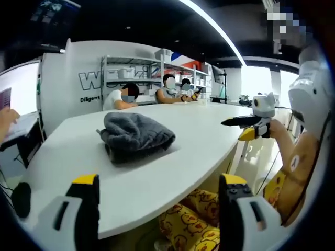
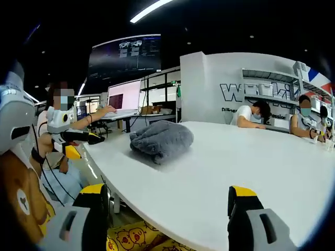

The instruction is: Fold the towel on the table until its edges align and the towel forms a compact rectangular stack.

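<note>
Both grippers' jaws gape wide, holding nothing.
Left gripper (image 1: 157,209) and right gripper (image 2: 170,219) hover off the white table (image 1: 157,172); grey towel (image 1: 137,137) sits bunched on it.

Bright, even indoor light in both views. Source overhead: 1 long ceiling light strip (image 1: 214,29) curving above the left gripper, another (image 2: 149,10) above the right gripper.

Daylight from the windows (image 1: 259,81) ahead and right of the left gripper is blown out to white.

White table (image 1: 199,130) shows a soft sheen, no hard glare. Grey towel (image 1: 137,137) throws a faint, soft shadow on its near side.

Ceiling dark.

Strong fisheye bending: table edge and wall lines bow toward the edges. Jaws at the bottom are soft, slightly out of focus. Distant seated people (image 2: 251,115) low in detail.
</note>
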Demonstrator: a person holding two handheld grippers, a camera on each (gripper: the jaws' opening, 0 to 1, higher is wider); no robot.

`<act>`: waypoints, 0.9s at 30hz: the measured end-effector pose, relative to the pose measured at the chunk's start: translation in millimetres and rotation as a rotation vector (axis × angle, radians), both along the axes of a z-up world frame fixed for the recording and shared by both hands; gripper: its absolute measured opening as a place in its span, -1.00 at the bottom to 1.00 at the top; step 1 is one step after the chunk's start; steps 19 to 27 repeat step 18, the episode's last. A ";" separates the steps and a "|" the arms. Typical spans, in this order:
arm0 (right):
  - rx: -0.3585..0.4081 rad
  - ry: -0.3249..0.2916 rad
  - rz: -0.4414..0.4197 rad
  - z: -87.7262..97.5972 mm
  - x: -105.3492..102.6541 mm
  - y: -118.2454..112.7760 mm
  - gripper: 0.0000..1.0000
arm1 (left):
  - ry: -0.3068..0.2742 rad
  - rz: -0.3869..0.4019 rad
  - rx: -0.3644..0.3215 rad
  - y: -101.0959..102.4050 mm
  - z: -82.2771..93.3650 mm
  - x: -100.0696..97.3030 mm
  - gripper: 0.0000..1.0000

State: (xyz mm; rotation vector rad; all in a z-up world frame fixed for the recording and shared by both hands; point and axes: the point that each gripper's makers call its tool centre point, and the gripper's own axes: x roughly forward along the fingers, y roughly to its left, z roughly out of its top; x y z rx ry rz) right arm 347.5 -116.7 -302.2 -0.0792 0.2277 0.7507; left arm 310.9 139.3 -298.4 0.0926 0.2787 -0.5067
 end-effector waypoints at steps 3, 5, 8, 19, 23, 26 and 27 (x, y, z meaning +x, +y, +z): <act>0.009 0.007 -0.005 -0.8 -0.1 0.3 0.99 | 0.002 -0.001 -0.001 1.3 -0.1 0.5 0.99; 0.015 0.002 -0.001 0.4 -0.9 1.8 0.99 | 0.002 -0.005 0.000 0.1 -0.3 0.7 0.99; 0.017 0.000 0.013 2.1 -3.0 5.2 0.99 | 0.002 -0.011 -0.001 -1.8 -0.7 1.1 0.99; 0.027 -0.011 0.017 5.3 -4.6 3.6 0.99 | 0.003 -0.010 -0.005 -4.5 -1.0 -0.7 0.99; 0.027 -0.011 0.017 5.3 -4.6 3.6 0.99 | 0.003 -0.010 -0.005 -4.5 -1.0 -0.7 0.99; 0.027 -0.011 0.017 5.3 -4.6 3.6 0.99 | 0.003 -0.010 -0.005 -4.5 -1.0 -0.7 0.99; 0.027 -0.011 0.017 5.3 -4.6 3.6 0.99 | 0.003 -0.010 -0.005 -4.5 -1.0 -0.7 0.99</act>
